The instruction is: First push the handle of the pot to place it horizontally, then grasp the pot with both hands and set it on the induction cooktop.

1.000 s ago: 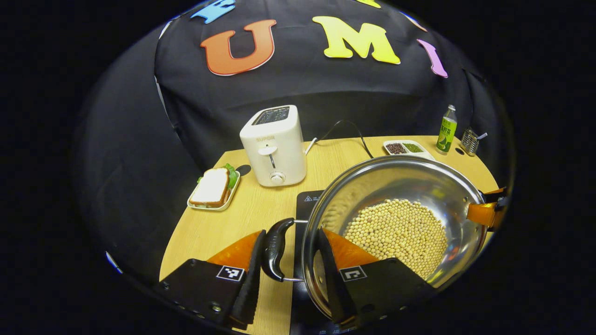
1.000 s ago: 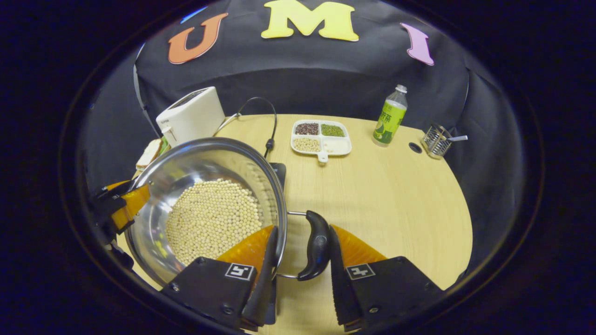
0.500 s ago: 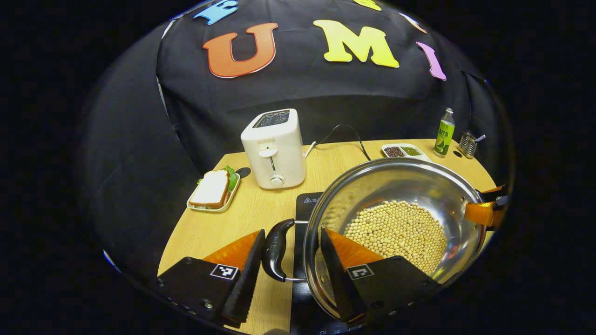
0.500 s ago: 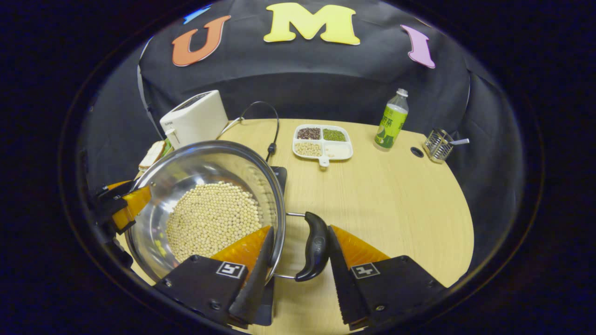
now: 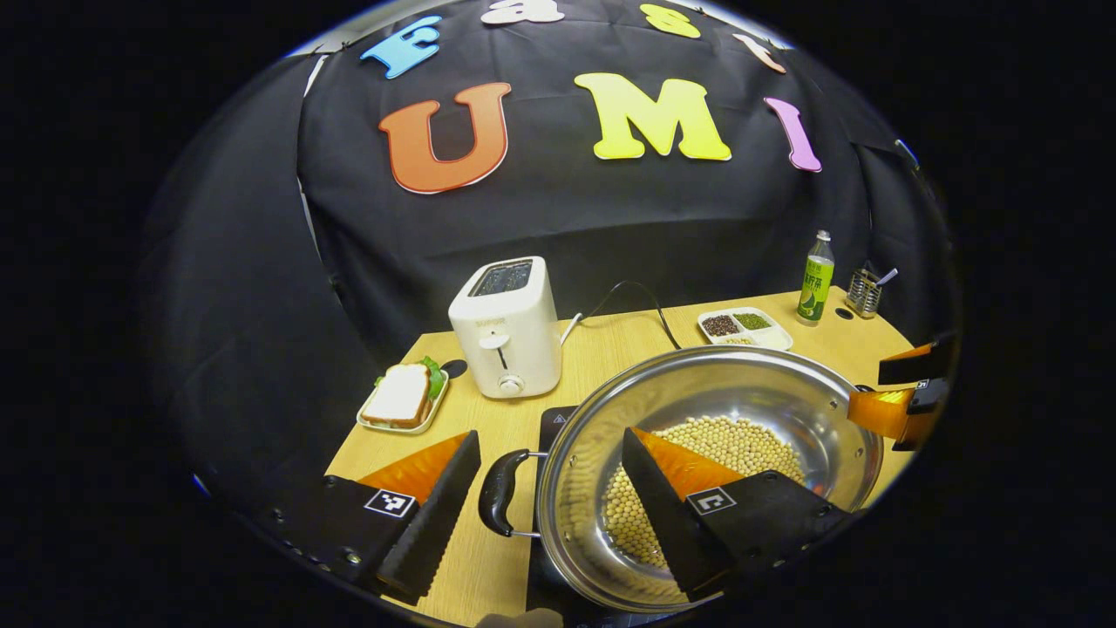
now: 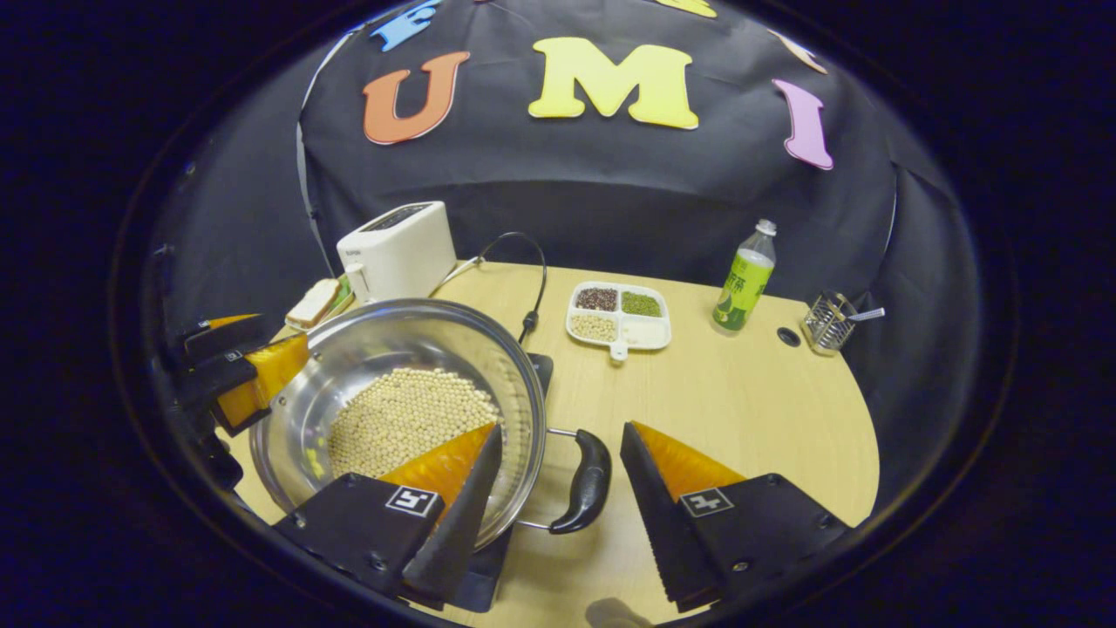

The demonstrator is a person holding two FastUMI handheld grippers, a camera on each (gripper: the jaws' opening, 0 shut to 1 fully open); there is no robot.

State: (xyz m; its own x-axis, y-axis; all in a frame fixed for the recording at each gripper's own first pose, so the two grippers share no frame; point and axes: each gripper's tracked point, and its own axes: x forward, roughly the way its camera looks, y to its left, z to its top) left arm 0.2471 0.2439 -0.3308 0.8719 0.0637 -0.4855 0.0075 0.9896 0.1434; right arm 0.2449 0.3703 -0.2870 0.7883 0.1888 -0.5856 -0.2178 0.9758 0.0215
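pot [image 5: 741, 410] sits on cooktop [image 6: 539, 371] | left tongs [image 5: 545, 515], right tongs [image 6: 558, 515] wide, straddling handles, letting go

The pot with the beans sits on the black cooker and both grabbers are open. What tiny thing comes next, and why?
Probably lift both grippers up and back, clear of the pot. It appears to rest on the induction cooktop, and the left gripper and right gripper stand open around its handles, one finger of each over the beans, so nothing seems left to carry.
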